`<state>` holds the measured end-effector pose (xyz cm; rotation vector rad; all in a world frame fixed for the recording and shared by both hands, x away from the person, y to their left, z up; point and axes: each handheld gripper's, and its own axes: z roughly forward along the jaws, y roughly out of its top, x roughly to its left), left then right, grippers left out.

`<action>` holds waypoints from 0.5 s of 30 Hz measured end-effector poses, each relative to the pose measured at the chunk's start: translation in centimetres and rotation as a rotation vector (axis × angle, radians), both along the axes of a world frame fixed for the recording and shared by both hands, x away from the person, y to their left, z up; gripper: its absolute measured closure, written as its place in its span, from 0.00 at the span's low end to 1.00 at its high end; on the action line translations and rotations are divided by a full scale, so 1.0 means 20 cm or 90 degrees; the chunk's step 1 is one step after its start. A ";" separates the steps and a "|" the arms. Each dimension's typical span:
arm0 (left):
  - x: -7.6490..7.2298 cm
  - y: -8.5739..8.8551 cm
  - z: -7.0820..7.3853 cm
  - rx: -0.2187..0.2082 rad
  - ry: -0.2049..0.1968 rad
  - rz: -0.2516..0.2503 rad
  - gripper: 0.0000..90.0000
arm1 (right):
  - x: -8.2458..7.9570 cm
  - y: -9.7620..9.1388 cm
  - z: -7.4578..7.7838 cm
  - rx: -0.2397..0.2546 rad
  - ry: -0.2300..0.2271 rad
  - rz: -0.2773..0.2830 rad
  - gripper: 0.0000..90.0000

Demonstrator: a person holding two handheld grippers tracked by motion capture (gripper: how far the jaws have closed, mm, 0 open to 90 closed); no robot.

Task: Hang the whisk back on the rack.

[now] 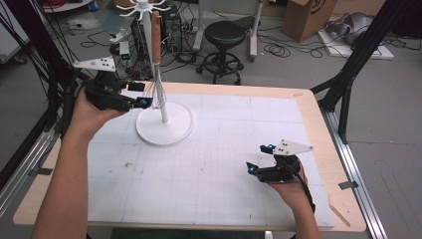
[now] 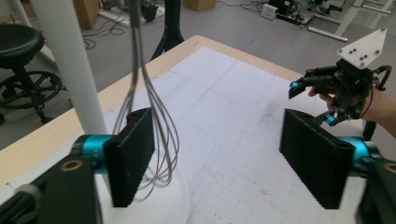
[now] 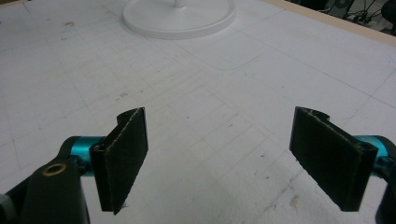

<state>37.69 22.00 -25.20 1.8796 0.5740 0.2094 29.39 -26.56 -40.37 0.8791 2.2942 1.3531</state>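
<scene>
Your left gripper (image 2: 219,154) stands spread beside the whisk (image 2: 154,135) hanging on the stand (image 1: 164,127), freeing it; your right gripper (image 3: 229,163) waits spread, empty.

1. Tall round-based plastic rack stand (image 1: 164,127): plain white, pole and base.
2. Wire balloon whisk (image 2: 149,126): grey metal loops, brown wooden handle.
3. Flat table mat (image 1: 224,164): white with a faint grey grid, a few dark specks; pale wood table edge (image 1: 323,129) around it.
4. Left gripper (image 2: 224,154) and right gripper (image 3: 224,158): black ribbed pads, teal collars, black bodies.
</scene>
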 end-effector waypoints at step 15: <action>-0.20 -0.03 -0.34 0.026 -0.007 0.025 0.13 | 0.00 0.00 0.02 0.005 -0.006 -0.001 0.21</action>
